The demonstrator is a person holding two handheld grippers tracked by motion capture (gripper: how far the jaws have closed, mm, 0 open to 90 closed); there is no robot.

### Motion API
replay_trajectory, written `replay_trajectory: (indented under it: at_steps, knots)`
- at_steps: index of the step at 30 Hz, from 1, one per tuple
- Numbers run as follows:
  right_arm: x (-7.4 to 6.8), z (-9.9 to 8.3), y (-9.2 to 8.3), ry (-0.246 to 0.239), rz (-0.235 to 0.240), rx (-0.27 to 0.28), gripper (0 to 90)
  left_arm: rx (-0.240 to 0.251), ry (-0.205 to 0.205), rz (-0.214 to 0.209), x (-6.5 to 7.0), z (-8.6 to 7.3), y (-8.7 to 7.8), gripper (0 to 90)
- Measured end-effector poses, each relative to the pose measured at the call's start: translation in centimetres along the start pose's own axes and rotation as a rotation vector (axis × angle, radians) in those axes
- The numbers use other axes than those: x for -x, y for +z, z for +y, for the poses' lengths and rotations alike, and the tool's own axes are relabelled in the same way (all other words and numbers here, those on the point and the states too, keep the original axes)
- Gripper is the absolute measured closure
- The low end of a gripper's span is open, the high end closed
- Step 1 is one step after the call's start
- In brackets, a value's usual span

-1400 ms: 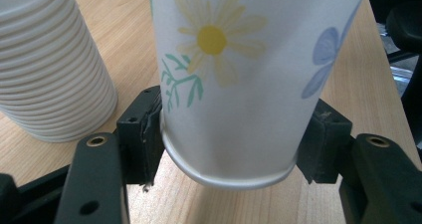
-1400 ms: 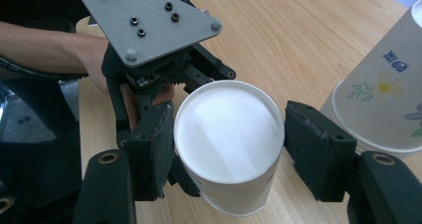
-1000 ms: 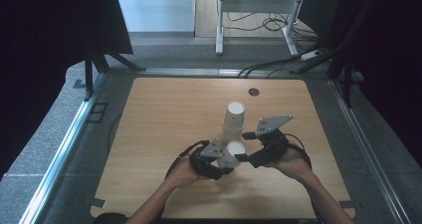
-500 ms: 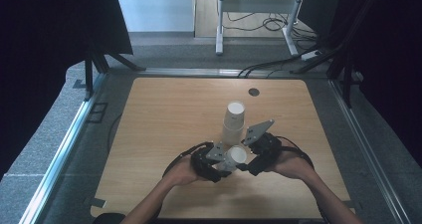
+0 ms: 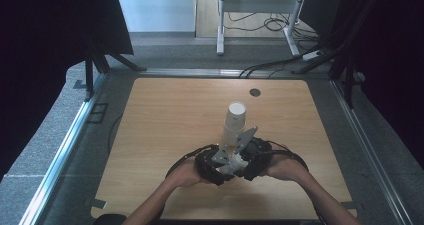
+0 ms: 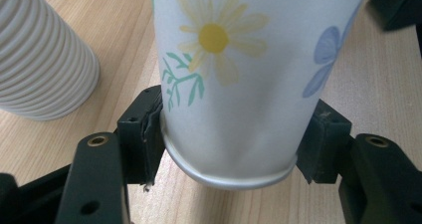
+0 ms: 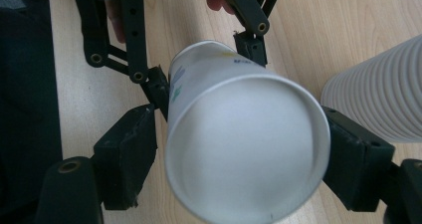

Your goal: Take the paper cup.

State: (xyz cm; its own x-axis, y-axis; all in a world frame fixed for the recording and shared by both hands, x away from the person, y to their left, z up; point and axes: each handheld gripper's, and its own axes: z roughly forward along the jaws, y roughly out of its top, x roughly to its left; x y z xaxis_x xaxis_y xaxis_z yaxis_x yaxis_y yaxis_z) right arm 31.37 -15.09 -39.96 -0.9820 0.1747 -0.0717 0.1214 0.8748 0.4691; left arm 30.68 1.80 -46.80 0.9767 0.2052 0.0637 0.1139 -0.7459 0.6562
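Clamping the flower-printed white paper cup [image 6: 234, 79], the left gripper [image 6: 230, 134] risks crushing it as the right gripper [image 7: 239, 176] closes around its base

The cup [image 6: 234, 79] in my left gripper [image 6: 234, 149] looks like thin matt paper, smooth, printed with flowers, with a rolled rim. Beside it the stack of cups [image 6: 42, 59] is ribbed white paper, and my tabletop [image 5: 165, 125] is pale, smooth wood with a faint grain. My gripper's black pads [image 6: 144, 134] look like dull, slightly rough plastic.
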Motion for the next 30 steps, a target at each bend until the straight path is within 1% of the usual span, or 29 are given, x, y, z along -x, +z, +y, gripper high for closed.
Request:
replay_trajectory:
  at_steps: [8,9,12,13,14,17,18,19,20,22,23,24,25,27,28,29,30]
  knots:
    - [0.0,0.0,0.5,-0.006,0.013,-0.017,27.9,0.008,-0.004,-0.009,0.2,0.0,0.2,36.6]
    - [0.0,0.0,0.6,-0.006,0.017,-0.019,30.7,0.007,-0.005,-0.01,0.2,0.0,0.3,36.6]
    - [0.0,0.0,0.6,-0.004,0.021,-0.021,32.8,0.006,0.0,-0.01,0.2,0.0,0.4,36.5]
    - [0.1,0.0,0.6,0.004,0.031,-0.023,34.3,0.0,0.002,-0.008,0.2,0.0,0.5,36.5]
    - [0.0,0.0,0.6,0.003,0.033,-0.023,34.6,0.004,-0.001,-0.01,0.3,0.0,0.5,36.5]
    - [-0.1,0.0,0.6,0.006,0.036,-0.031,35.7,-0.018,0.013,-0.013,0.3,0.1,0.6,35.2]
    - [-0.1,0.0,0.6,0.007,0.037,-0.036,36.0,-0.035,0.032,-0.017,0.2,0.1,0.5,34.2]
    - [0.0,0.0,0.6,0.009,0.039,-0.038,36.2,-0.02,0.013,-0.017,0.3,0.1,0.7,32.5]
    - [-0.1,0.0,0.6,0.012,0.042,-0.039,36.4,0.033,-0.046,-0.025,0.8,0.1,1.1,31.0]
    - [-0.1,0.0,0.6,0.016,0.043,-0.038,36.5,0.035,-0.044,-0.027,0.7,0.0,1.1,28.3]
    - [-0.1,-0.1,0.6,0.019,0.045,-0.033,36.6,0.011,-0.017,-0.022,0.4,0.1,0.8,26.1]
    - [-0.1,-0.1,0.5,0.025,0.047,-0.029,36.6,0.01,-0.02,-0.027,0.2,0.0,0.7,23.8]
    - [-0.1,-0.2,0.5,0.024,0.049,-0.026,36.6,0.028,-0.034,-0.026,0.2,0.0,0.6,21.5]
    - [0.0,-0.3,0.3,0.032,0.053,-0.011,36.6,0.03,-0.027,-0.028,0.0,0.0,0.4,16.8]
    - [0.0,-0.4,0.1,0.038,0.053,-0.001,36.6,0.054,-0.047,-0.037,-0.2,-0.1,0.0,15.2]
    - [0.1,-0.5,0.0,0.042,0.058,0.01,36.7,0.074,-0.064,-0.037,-0.2,-0.2,-0.1,14.1]
    - [0.2,-0.5,-0.1,0.046,0.057,0.023,36.6,0.085,-0.066,-0.04,-0.3,-0.2,-0.3,13.8]
